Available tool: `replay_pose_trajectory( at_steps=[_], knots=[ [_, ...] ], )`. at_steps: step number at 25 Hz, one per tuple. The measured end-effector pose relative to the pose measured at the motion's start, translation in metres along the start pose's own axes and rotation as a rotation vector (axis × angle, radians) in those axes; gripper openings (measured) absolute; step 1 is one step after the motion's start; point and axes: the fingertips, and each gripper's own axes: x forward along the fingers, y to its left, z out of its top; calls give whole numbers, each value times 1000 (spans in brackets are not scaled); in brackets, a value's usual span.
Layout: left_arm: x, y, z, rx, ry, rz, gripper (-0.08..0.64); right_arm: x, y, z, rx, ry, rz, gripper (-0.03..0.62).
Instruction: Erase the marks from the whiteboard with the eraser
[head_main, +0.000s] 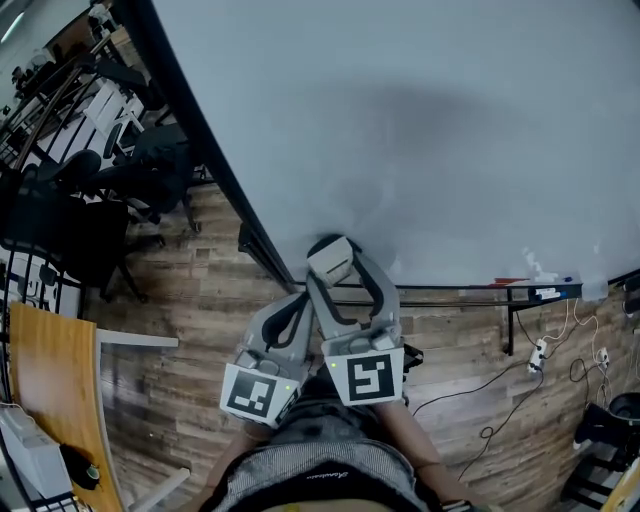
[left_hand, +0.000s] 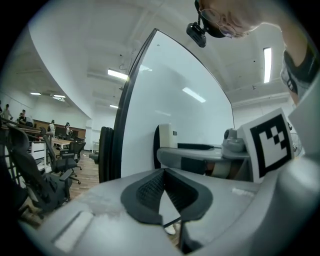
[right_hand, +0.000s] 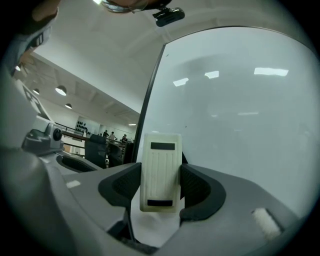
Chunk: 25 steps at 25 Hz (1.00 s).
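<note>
The right gripper (head_main: 338, 268) is clamping the white eraser (right_hand: 160, 172) between its two dark pads, gripping it by its long sides so that its ribbed face is standing upright in front of the whiteboard (head_main: 400, 130). From the head view the eraser is sitting just at the whiteboard's lower edge, above the black tray (head_main: 450, 288); whether it is touching the board's surface cannot be made out. The left gripper (left_hand: 164, 172) is holding nothing, its jaws pressing together at their tips, and it is hanging just beside the right one, a little further back from the whiteboard. The board's face is looking pale and mostly plain, with a soft shadow falling across its middle. A red item (head_main: 510, 281) is lying on the tray towards the whiteboard's right end. Office chairs (head_main: 110, 200) are standing beyond the whiteboard's left edge, and cables (head_main: 540, 350) are trailing over the wooden floor (head_main: 200, 300) below its right end.
</note>
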Motion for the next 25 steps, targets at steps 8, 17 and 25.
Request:
replay_pose_trajectory(
  at_steps=[8, 17, 25],
  knots=[
    [7, -1, 1, 3, 4, 26, 3, -4, -5, 4, -46, -22, 22, 247],
    [42, -33, 2, -4, 17, 23, 3, -39, -61, 7, -33, -44, -13, 247],
    [90, -91, 10, -8, 16, -10, 3, -84, -136, 1, -39, -36, -74, 247]
  ],
)
